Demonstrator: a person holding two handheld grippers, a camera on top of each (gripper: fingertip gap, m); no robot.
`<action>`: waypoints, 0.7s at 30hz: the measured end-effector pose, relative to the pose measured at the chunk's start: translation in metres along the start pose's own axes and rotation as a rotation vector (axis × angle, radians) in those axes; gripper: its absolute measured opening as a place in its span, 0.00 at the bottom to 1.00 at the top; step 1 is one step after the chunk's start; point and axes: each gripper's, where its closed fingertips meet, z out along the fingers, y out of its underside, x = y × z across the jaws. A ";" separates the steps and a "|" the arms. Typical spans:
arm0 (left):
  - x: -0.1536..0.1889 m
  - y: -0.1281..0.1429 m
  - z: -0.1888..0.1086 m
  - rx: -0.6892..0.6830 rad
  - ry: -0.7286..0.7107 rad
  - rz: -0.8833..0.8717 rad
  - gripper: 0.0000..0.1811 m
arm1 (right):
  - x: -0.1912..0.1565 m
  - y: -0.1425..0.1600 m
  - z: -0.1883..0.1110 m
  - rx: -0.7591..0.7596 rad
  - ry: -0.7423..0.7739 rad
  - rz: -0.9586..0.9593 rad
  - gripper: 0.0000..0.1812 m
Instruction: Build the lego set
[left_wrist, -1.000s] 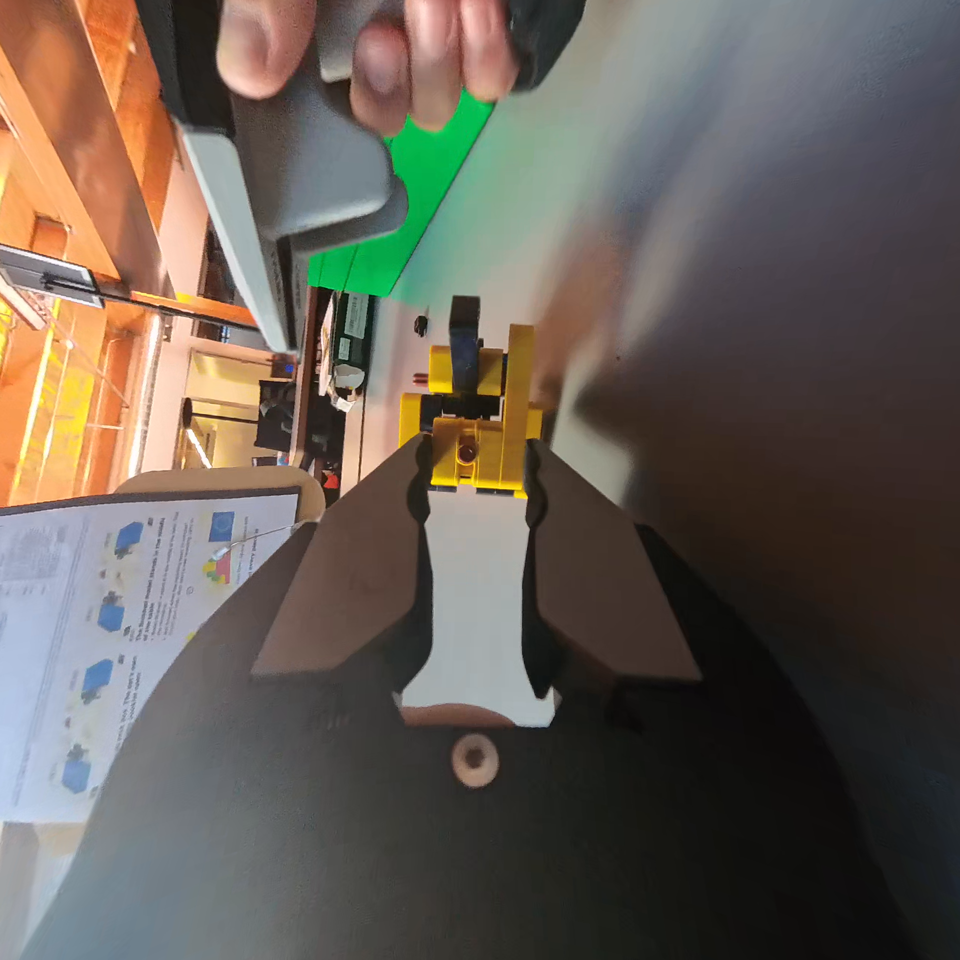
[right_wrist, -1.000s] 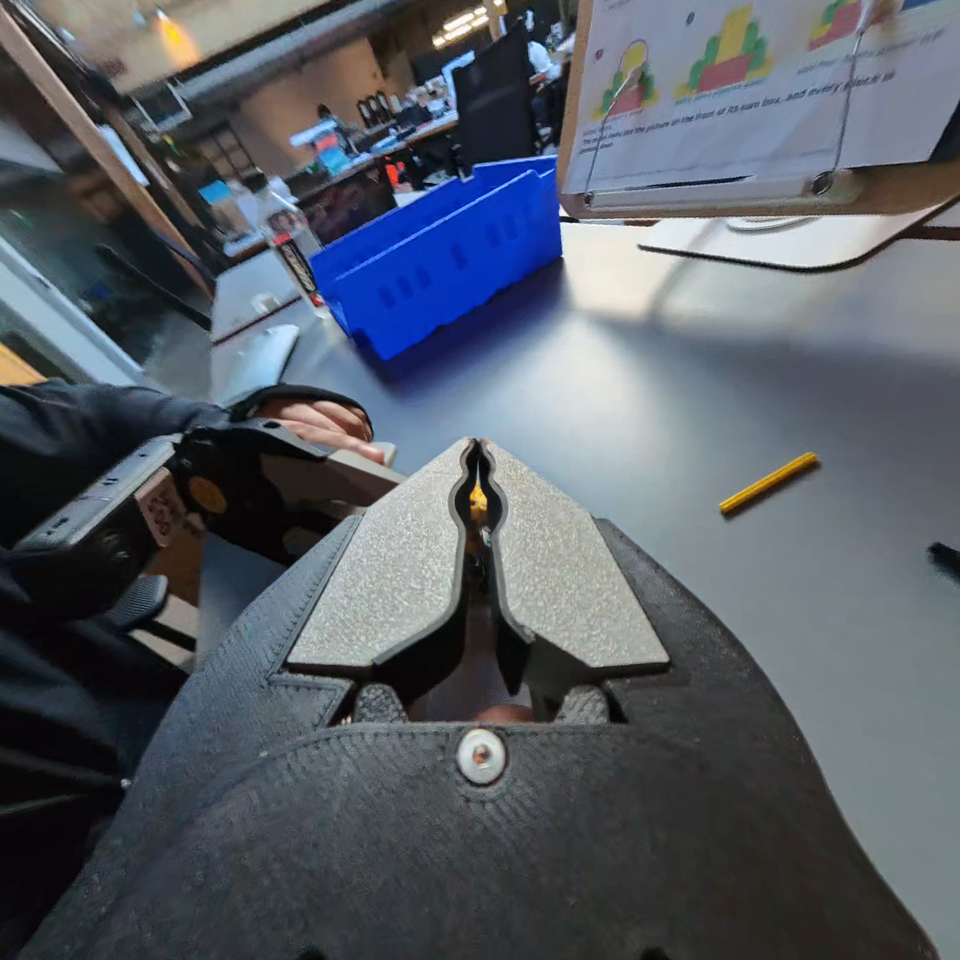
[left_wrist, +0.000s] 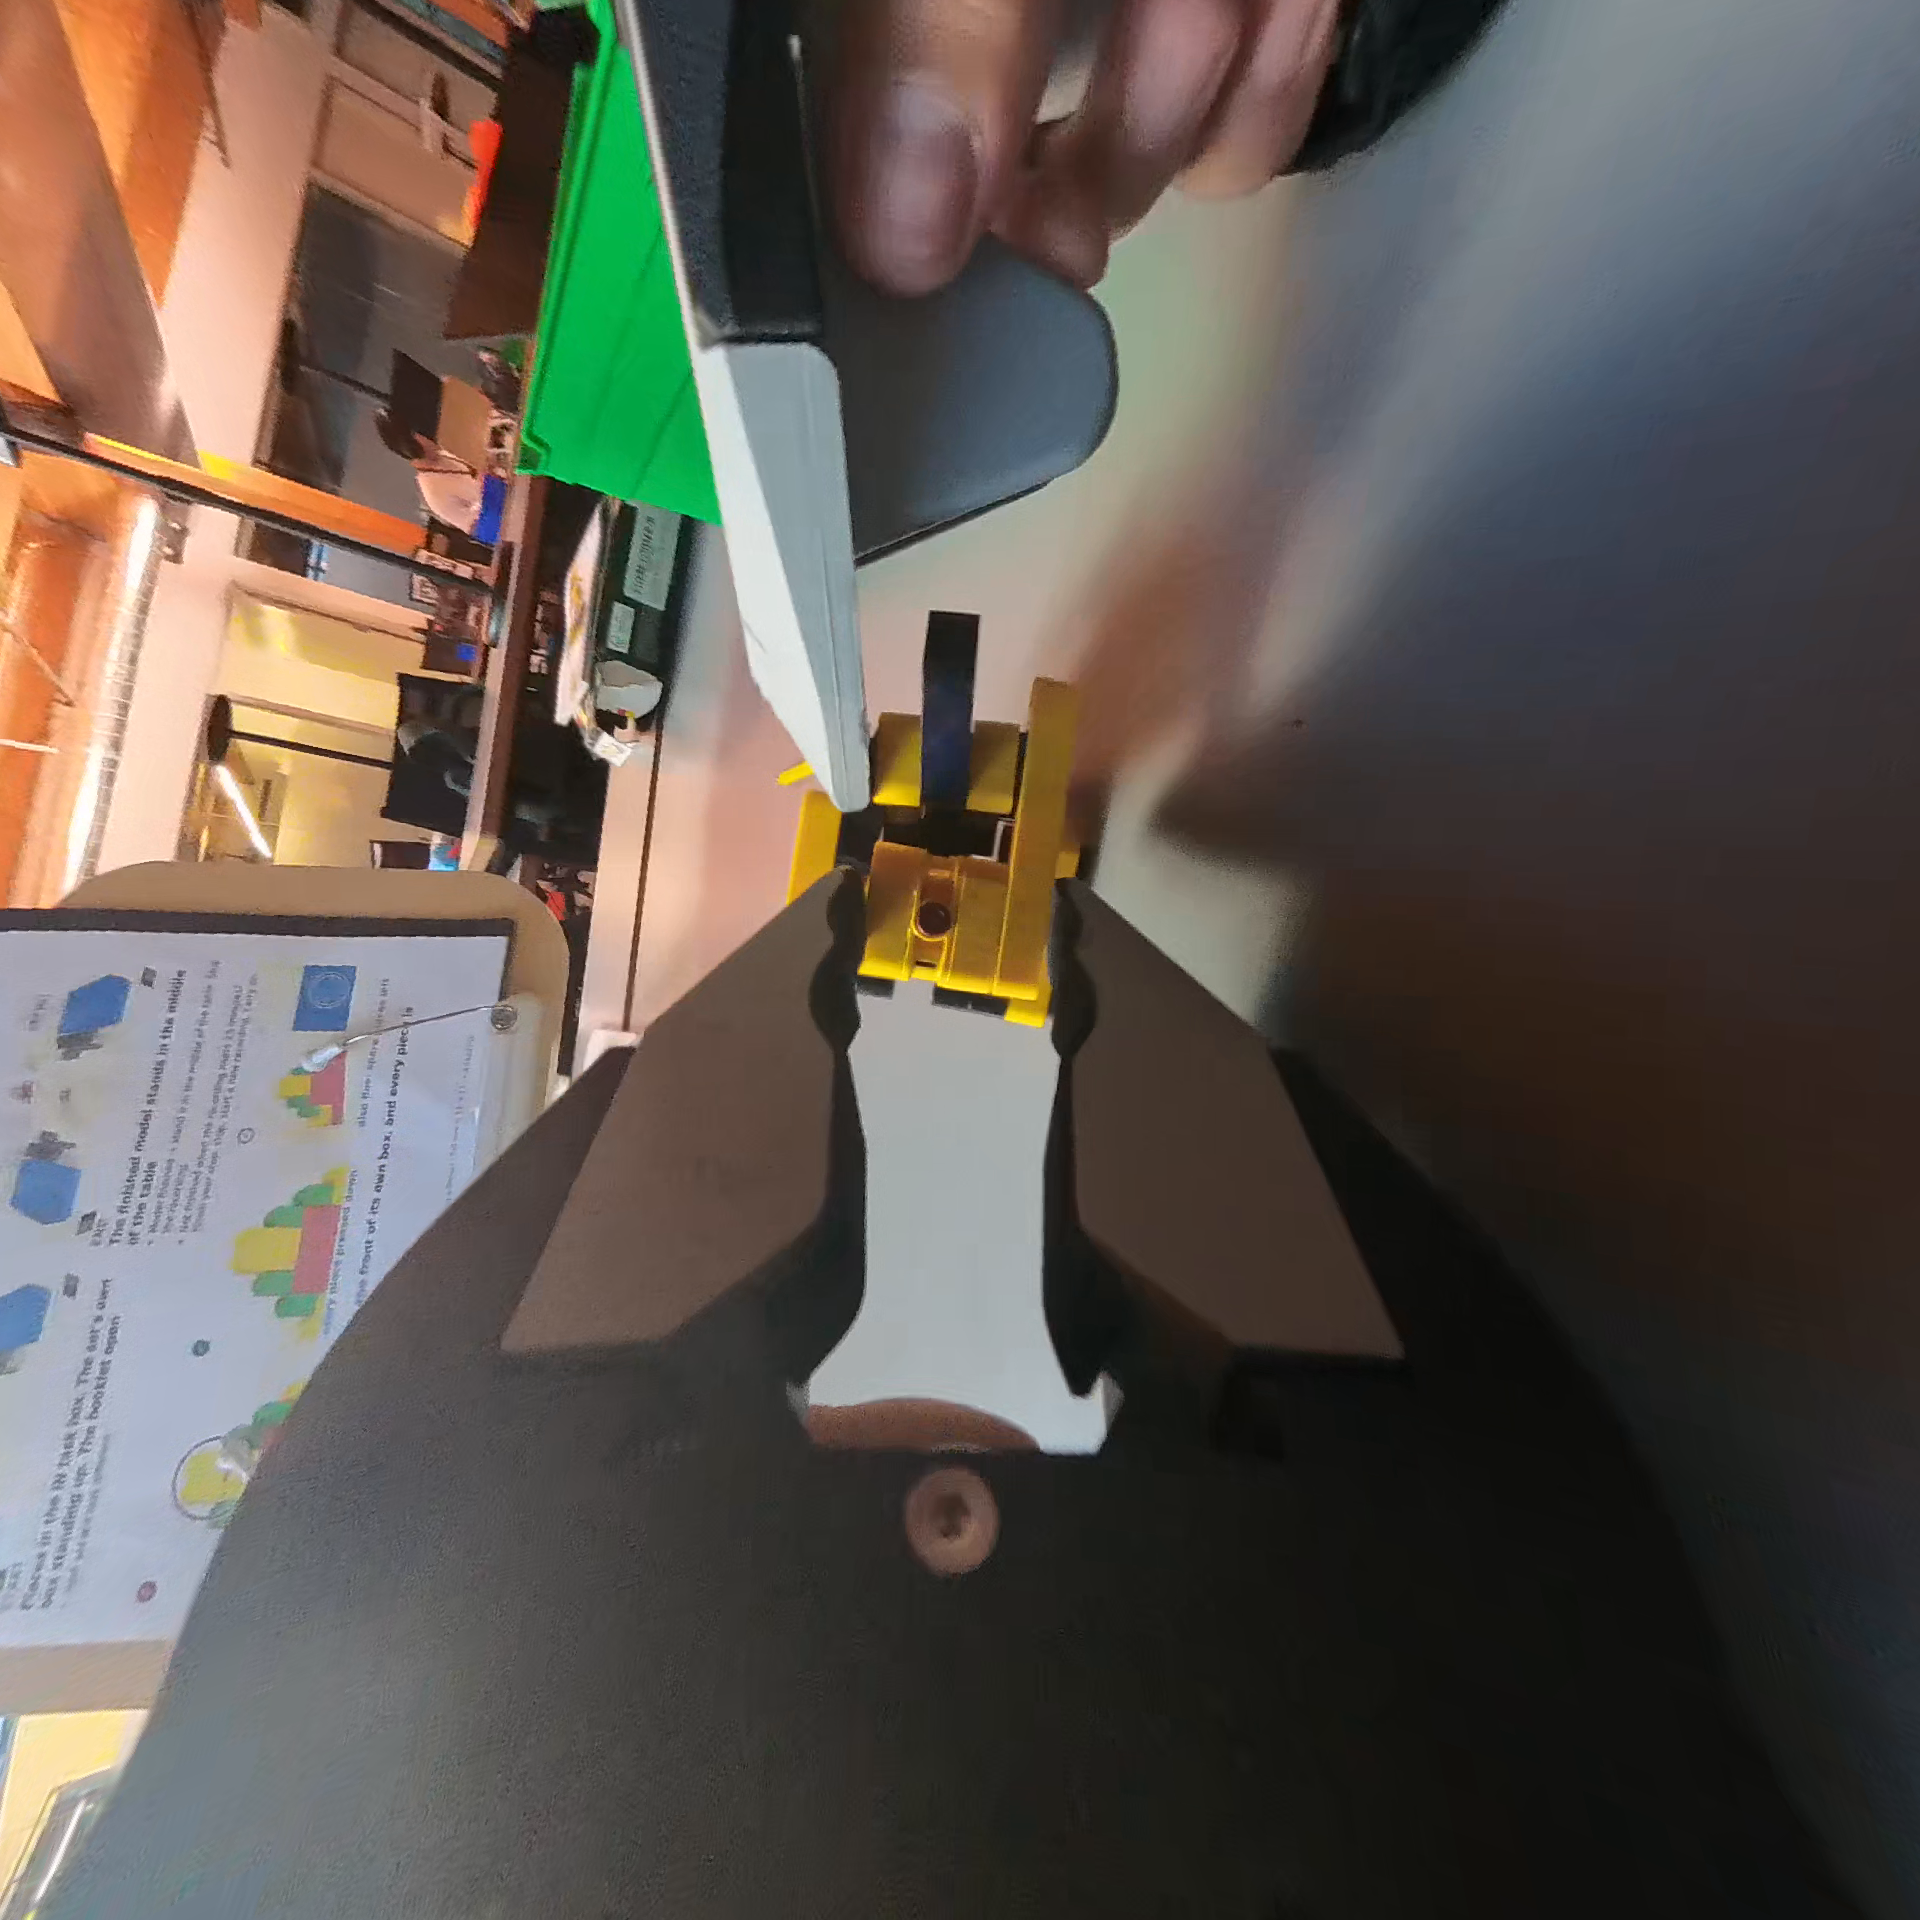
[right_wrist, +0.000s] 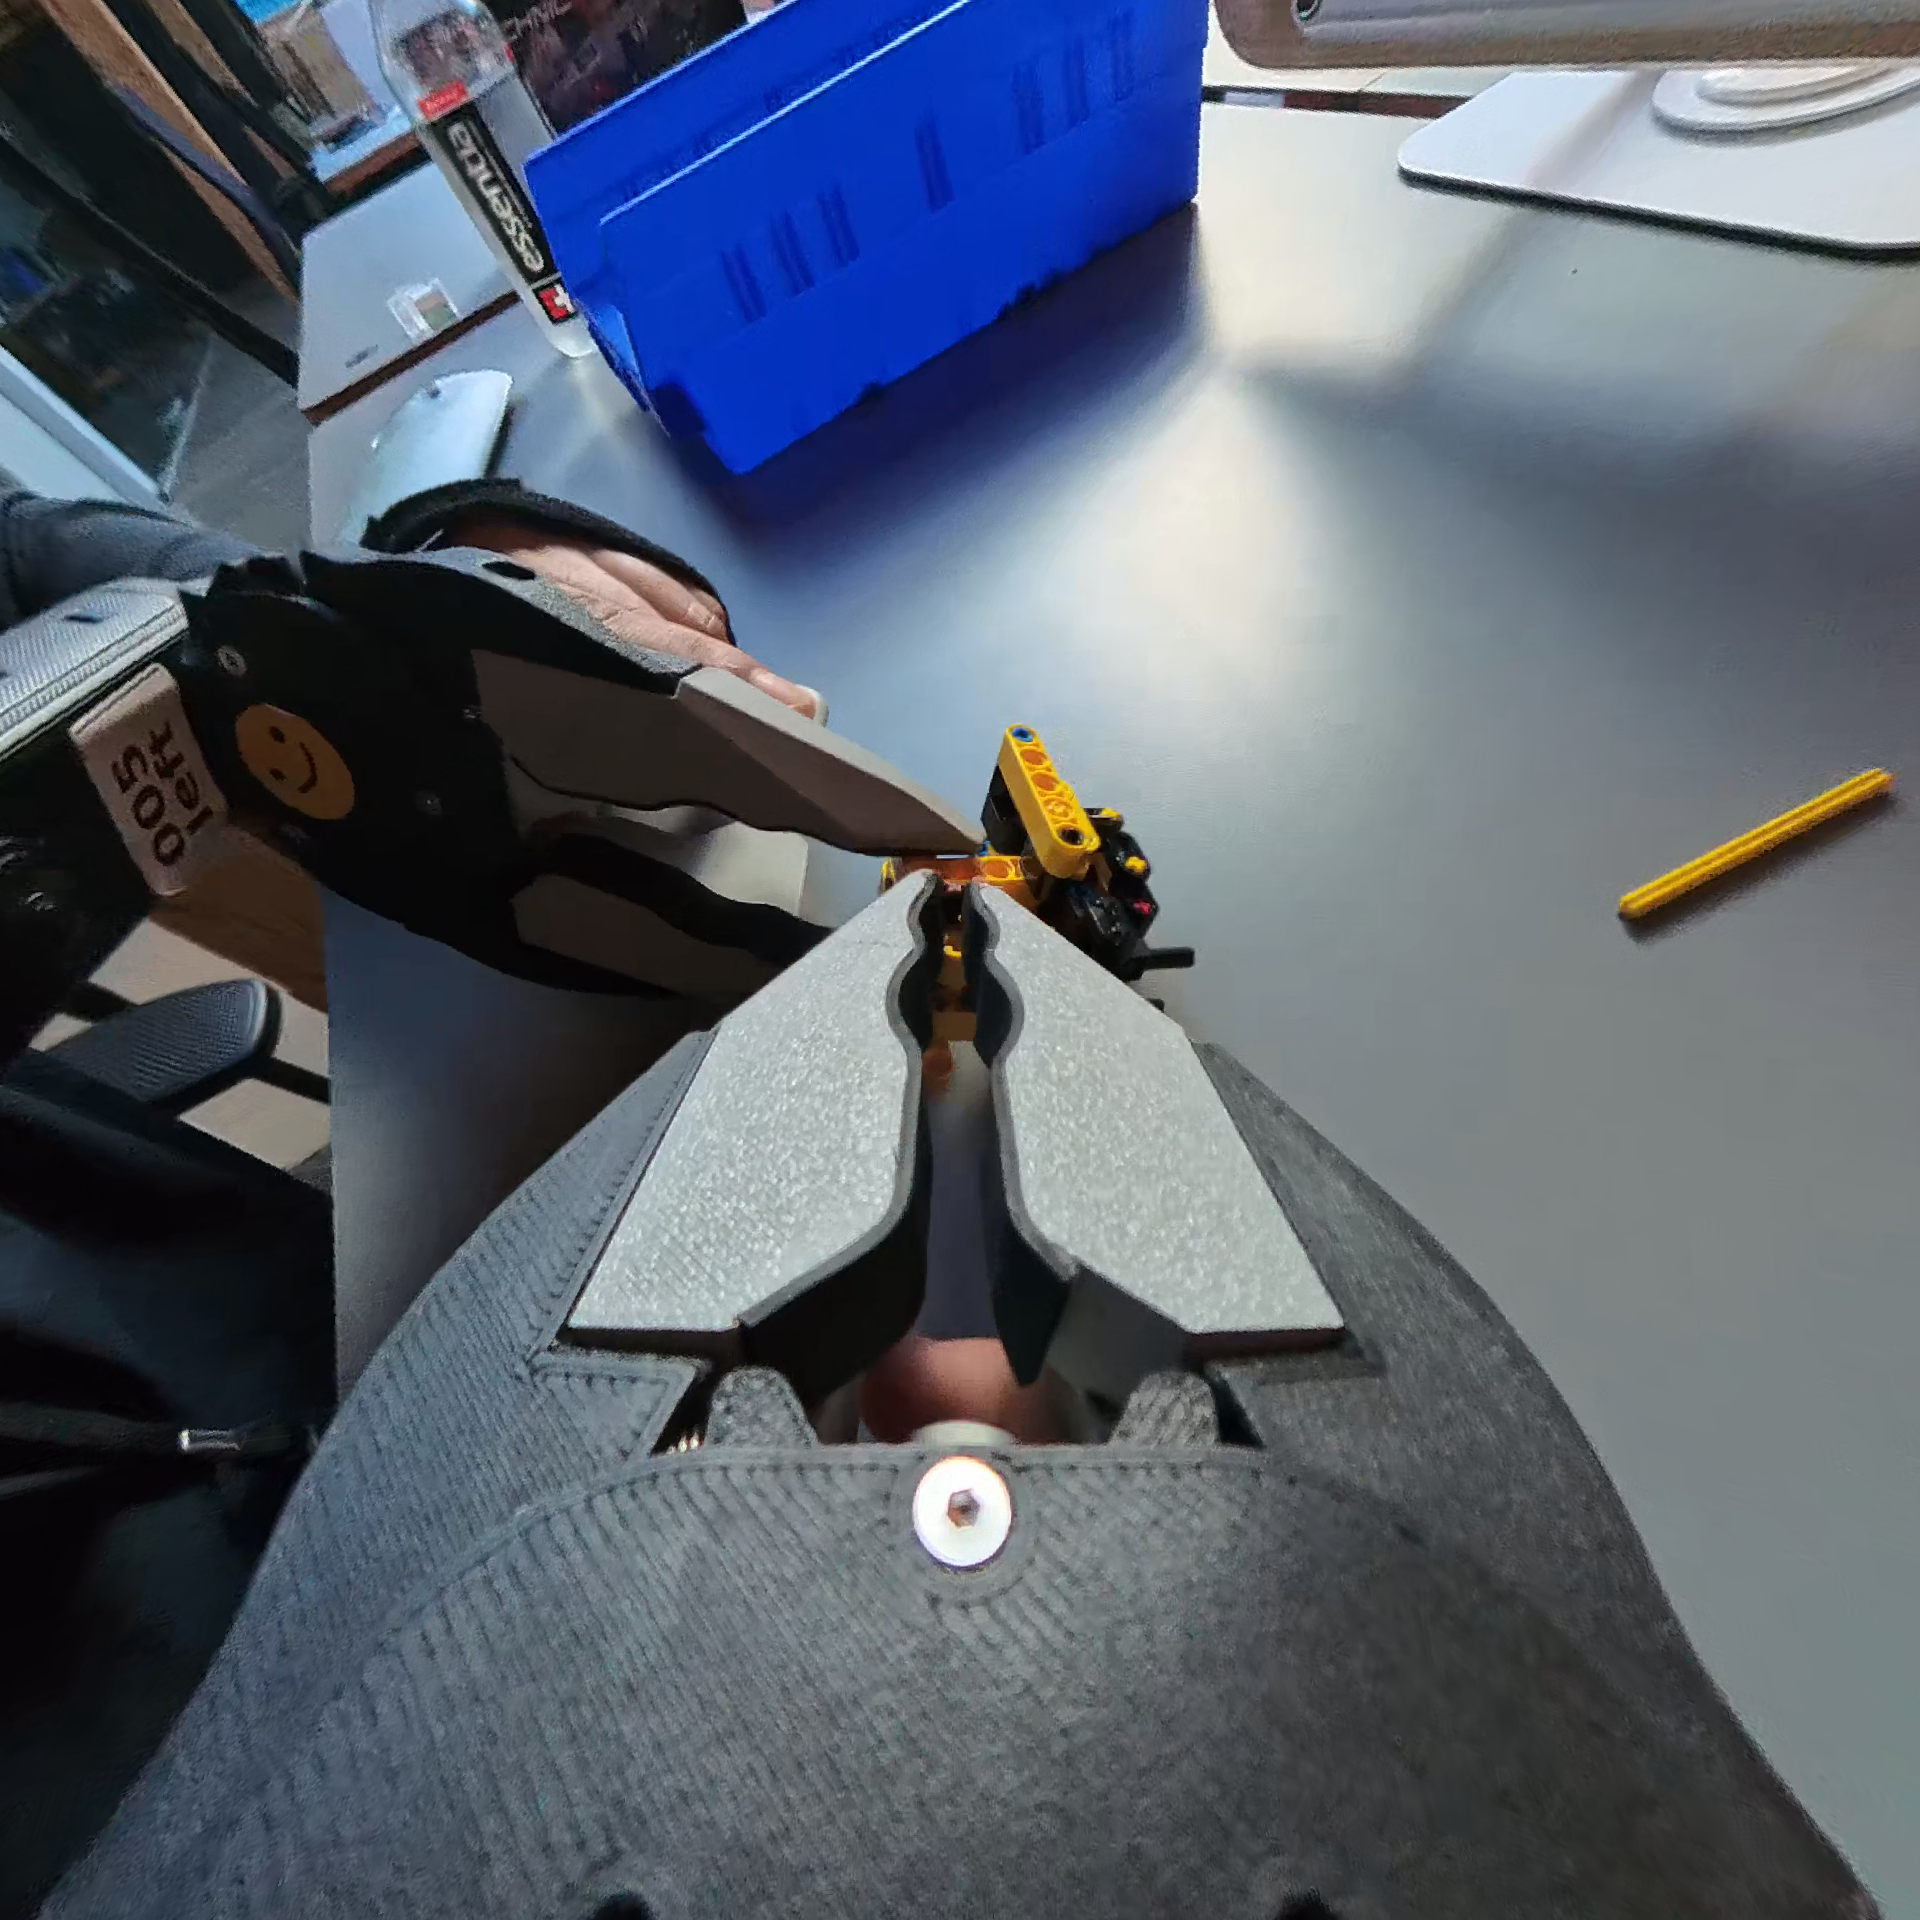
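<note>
A small yellow and black lego model (left_wrist: 1023, 831) is held sideways just above the dark table (right_wrist: 1455, 623). My left gripper (left_wrist: 951, 935) is shut on its yellow body, one fingertip on each side. My right gripper (right_wrist: 948, 896) is almost closed on a small yellow-orange piece (right_wrist: 951, 945) and presses its tips against the model (right_wrist: 1044, 795). In the left wrist view the right gripper (left_wrist: 852, 769) comes down from above and touches the model's top left corner. A hand (left_wrist: 935, 135) holds it.
A loose yellow axle (right_wrist: 1756, 842) lies on the table to the right. A blue bin (right_wrist: 883, 208) and a water bottle (right_wrist: 488, 177) stand at the back. A monitor stand (right_wrist: 1662, 156) is at the far right. An instruction sheet (left_wrist: 208, 1195) stands on a board. The tips of both grippers are at nearly the same place.
My right gripper has moved in with its small piece and now touches the model. The left gripper keeps its hold on the model and has barely shifted.
</note>
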 end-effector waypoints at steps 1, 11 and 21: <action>-0.001 0.000 0.000 -0.004 -0.001 -0.001 0.18 | 0.003 -0.002 0.001 0.000 0.004 0.001 0.00; 0.011 -0.015 -0.003 0.068 -0.007 0.069 0.17 | 0.025 -0.112 -0.065 0.611 -0.042 0.147 0.00; -0.009 0.007 0.008 0.015 -0.072 -0.031 0.18 | 0.015 -0.033 -0.015 0.014 0.036 -0.075 0.18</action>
